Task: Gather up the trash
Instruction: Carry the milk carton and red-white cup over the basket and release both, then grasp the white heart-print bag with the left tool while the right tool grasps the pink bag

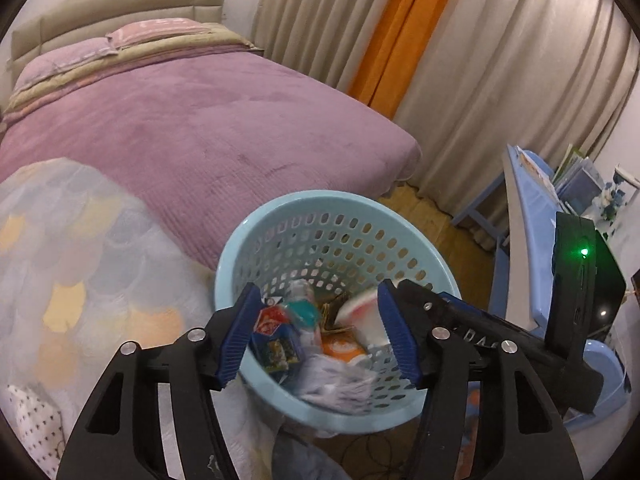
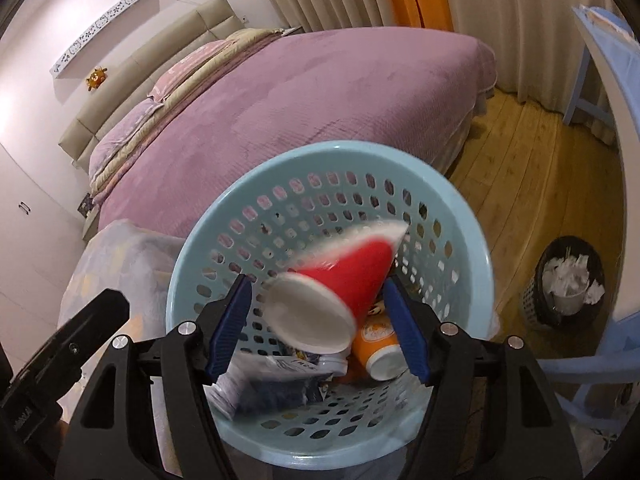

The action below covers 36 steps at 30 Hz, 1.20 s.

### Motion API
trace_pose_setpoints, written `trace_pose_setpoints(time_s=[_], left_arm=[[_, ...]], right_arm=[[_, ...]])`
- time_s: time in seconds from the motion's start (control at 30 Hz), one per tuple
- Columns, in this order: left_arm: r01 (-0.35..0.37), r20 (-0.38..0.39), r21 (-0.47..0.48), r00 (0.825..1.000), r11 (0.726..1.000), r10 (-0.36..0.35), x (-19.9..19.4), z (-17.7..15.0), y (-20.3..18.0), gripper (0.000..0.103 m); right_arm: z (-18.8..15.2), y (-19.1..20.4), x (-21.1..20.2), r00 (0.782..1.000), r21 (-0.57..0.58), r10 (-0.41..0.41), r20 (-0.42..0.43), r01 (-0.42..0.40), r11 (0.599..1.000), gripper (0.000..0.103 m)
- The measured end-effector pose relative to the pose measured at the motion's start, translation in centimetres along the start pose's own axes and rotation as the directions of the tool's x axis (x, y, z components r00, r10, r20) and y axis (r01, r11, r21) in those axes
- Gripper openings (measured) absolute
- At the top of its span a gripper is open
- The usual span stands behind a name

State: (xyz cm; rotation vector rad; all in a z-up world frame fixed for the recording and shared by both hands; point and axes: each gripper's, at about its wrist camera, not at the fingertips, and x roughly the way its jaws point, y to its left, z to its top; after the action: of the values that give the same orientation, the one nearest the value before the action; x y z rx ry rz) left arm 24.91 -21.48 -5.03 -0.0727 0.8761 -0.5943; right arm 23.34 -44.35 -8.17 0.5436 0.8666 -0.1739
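A light blue perforated basket (image 1: 336,216) sits at the foot of the bed and also fills the right wrist view (image 2: 332,160). It holds snack wrappers (image 1: 276,340), crumpled paper (image 1: 336,384), an orange cup (image 2: 380,344) and other litter. A red paper cup (image 2: 340,284) with a white base is blurred between my right gripper's fingers, over the basket; the same cup shows in the left wrist view (image 1: 360,312). My right gripper (image 2: 320,324) is open above the basket. My left gripper (image 1: 316,328) is open and empty over the basket's near rim.
A bed with a purple cover (image 1: 192,120) lies behind the basket. A pale patterned bundle (image 1: 80,260) is at left. A blue chair (image 2: 600,60) stands at right. A dark bin of white paper (image 2: 568,280) stands on the wooden floor (image 2: 520,168). Curtains (image 1: 500,60) hang behind.
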Motion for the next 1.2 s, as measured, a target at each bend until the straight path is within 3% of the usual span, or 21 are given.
trace_pose_setpoints(time_s=[0.2,0.5,0.73,1.0,1.2], left_arm=[[-0.014,0.05,-0.027,0.999,1.0,0.015,-3.3,-0.3,1.1,0.061],[-0.011,0.16,-0.034,0.987,0.999,0.016,-9.3,-0.5,2.0,0.061],[-0.069,0.192,-0.088,0.978,0.994,0.085,-13.2,-2.7,6.6,0.064],[-0.133,0.115,-0.202,0.981,0.97,0.158,-15.0,-6.6,15.6,0.074],[-0.121,0.038,-0.193,0.991,0.974,0.13,-13.7,-8.5,18.2,0.074]], right_arm=[[-0.8,0.3,-1.4,0.999,-0.013,0.022,0.024,-0.022,1.0,0.065],[-2.2,5.3,-5.7,0.988,-0.143,0.133,0.083,-0.12,0.982,0.065],[-4.9,10.8,-8.2,0.969,-0.273,0.23,0.095,-0.196,0.942,0.065],[-10.2,17.3,-8.4,0.952,-0.425,0.303,0.04,-0.259,0.867,0.065],[-13.8,20.7,-7.6,0.955,-0.471,0.296,-0.025,-0.272,0.839,0.065]])
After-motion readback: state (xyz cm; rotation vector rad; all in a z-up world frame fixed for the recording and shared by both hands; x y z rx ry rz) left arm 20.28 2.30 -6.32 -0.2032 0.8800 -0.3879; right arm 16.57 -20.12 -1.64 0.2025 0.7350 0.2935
